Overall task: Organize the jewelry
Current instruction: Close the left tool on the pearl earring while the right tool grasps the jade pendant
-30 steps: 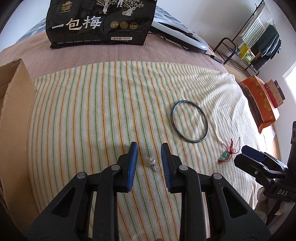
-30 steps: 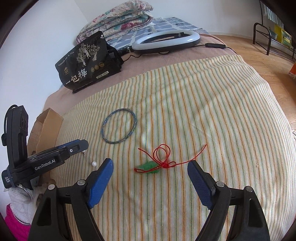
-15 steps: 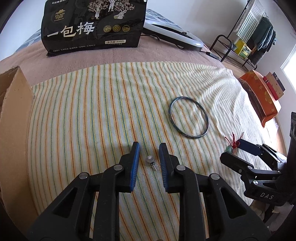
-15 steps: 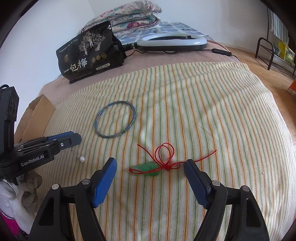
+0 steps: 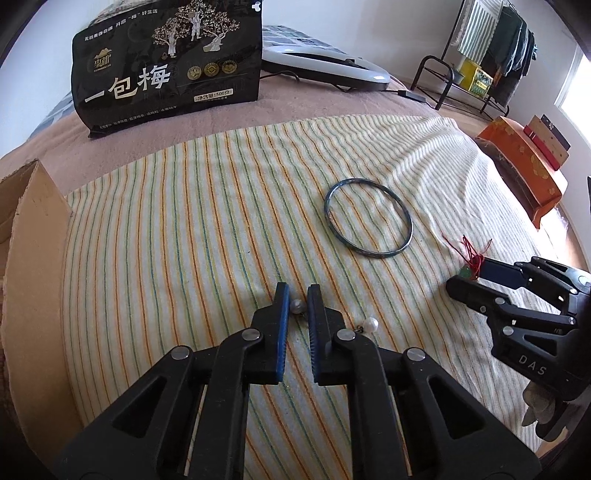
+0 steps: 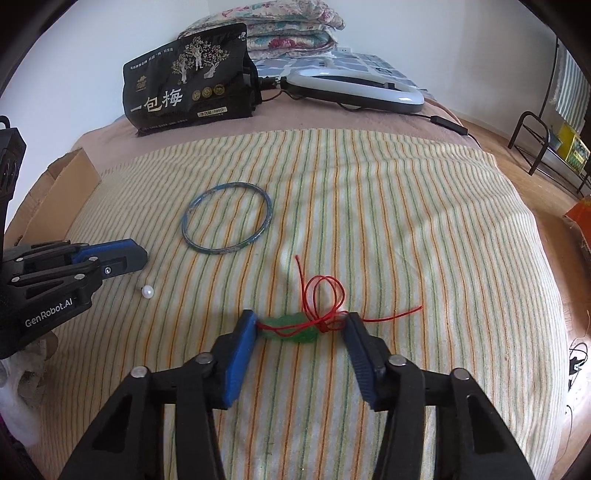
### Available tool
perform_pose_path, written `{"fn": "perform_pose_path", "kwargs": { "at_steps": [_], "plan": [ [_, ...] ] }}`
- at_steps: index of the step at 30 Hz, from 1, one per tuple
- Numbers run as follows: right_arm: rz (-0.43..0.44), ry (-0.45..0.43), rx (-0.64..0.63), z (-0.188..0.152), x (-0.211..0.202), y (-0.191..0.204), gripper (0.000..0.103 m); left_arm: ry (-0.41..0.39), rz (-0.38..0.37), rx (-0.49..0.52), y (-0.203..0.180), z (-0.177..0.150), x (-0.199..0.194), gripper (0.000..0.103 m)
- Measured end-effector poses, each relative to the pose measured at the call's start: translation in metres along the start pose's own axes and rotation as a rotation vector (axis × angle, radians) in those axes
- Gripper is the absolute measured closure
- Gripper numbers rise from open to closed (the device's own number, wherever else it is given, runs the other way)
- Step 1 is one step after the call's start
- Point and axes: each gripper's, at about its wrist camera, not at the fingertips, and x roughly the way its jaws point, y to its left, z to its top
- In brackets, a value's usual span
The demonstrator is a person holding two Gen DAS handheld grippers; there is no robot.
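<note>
with the left gripper (image 5: 296,305) nearly shut around a pearl earring (image 5: 297,306) and the right gripper (image 6: 301,328) open astride the green pendant (image 6: 291,329) on the striped towel (image 6: 369,221), each should pinch gently, squarely, before lifting.

A bedroom at home: a bed under a striped blanket (image 6: 369,206), folded floral quilts (image 6: 288,26) stacked at the far end by the wall, a clothes rack (image 5: 495,48) hung with garments on the right over wooden floor (image 6: 517,162)
</note>
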Motion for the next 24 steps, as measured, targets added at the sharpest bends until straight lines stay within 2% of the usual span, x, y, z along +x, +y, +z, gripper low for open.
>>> {"fn": "perform_pose_path", "kwargs": {
  "at_steps": [1, 10, 24],
  "plan": [
    [0.003, 0.000, 0.003, 0.000, -0.001, 0.000, 0.070, -0.003, 0.004, 0.003, -0.001, 0.000, 0.000, 0.096],
    [0.031, -0.014, 0.026, 0.002, -0.007, -0.002, 0.070, -0.025, -0.014, -0.003, -0.003, 0.001, -0.008, 0.096],
    [0.076, -0.093, 0.053, 0.019, -0.039, 0.004, 0.070, -0.158, -0.056, -0.105, 0.031, 0.025, -0.070, 0.096]
  ]
}}
